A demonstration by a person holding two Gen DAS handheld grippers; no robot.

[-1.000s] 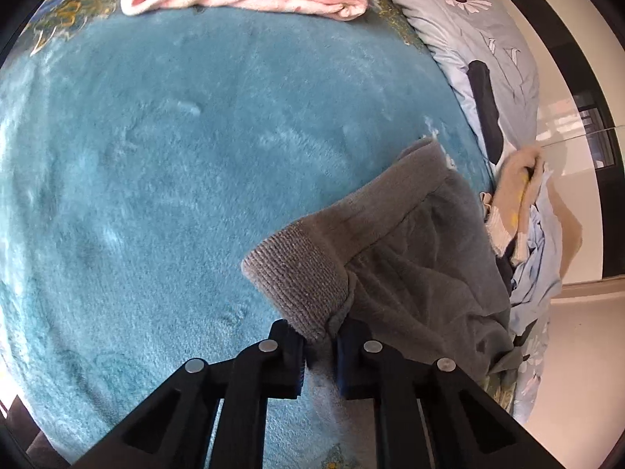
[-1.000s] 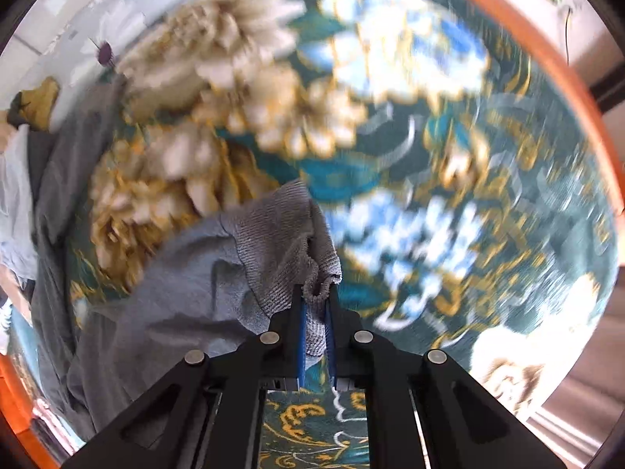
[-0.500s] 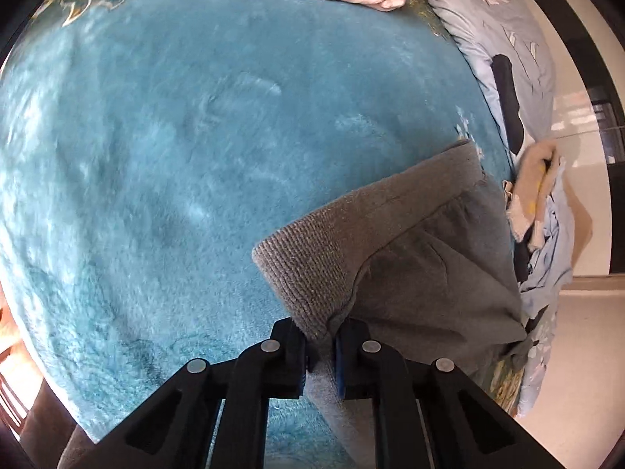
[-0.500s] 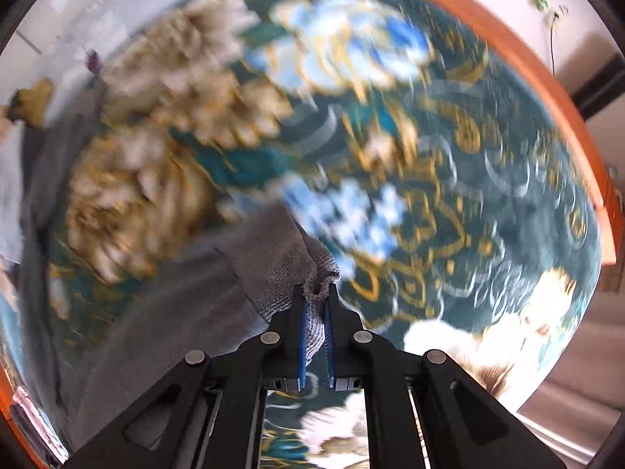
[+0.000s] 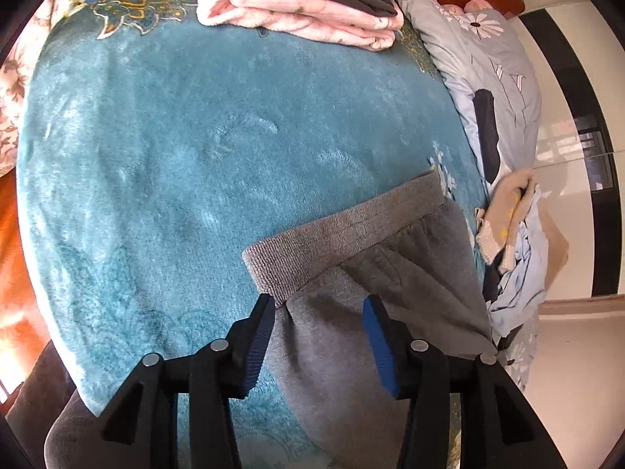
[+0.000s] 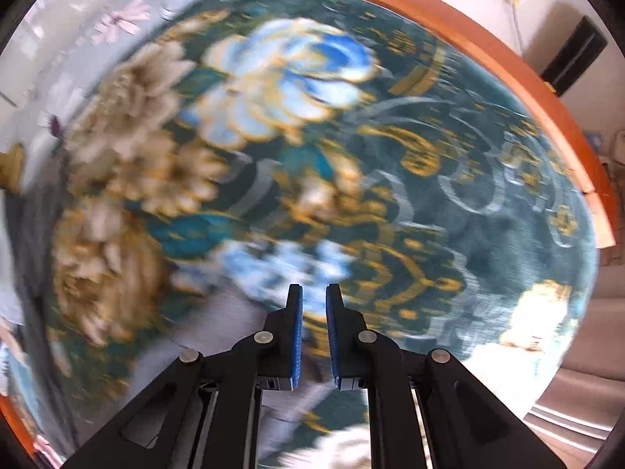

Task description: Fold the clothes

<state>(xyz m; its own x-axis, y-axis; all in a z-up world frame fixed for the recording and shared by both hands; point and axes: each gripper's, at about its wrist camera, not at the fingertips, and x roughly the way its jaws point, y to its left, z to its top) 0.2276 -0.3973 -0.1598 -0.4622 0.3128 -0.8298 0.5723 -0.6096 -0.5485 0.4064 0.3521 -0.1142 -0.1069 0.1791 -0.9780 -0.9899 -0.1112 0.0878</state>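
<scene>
The grey fleece trousers with a ribbed knit waistband [image 5: 343, 242] lie on the plush teal blanket [image 5: 187, 148] that covers the bed, the waistband stretched flat across the pile and the legs trailing toward the right edge of the mattress. In the left wrist view, the left gripper [image 5: 318, 308] stands with its jaws wide apart, straddling the cloth just below the waistband corner and gripping nothing. The right gripper [image 6: 311, 293] shows a narrow gap between its blue pads [image 6: 297, 336], with nothing between them; its view is heavily blurred, and only a vague grey smear low on the left hints at the garment.

Judging from this, the trousers are spread and the fold itself is not yet made. The main risk is the plush pile: fleece clings to it, so a fold dragged across may bunch or skew. The legs near the bed's edge could slide off under their own weight. A careless regrasp may also catch the blanket along with the waistband. To the right, a loose heap of pale blue and beige clothes [image 5: 511, 258] lies just beside the legs and could tangle with them. A folded stack of pink and dark garments [image 5: 304, 4] sits well clear at the far end.
</scene>
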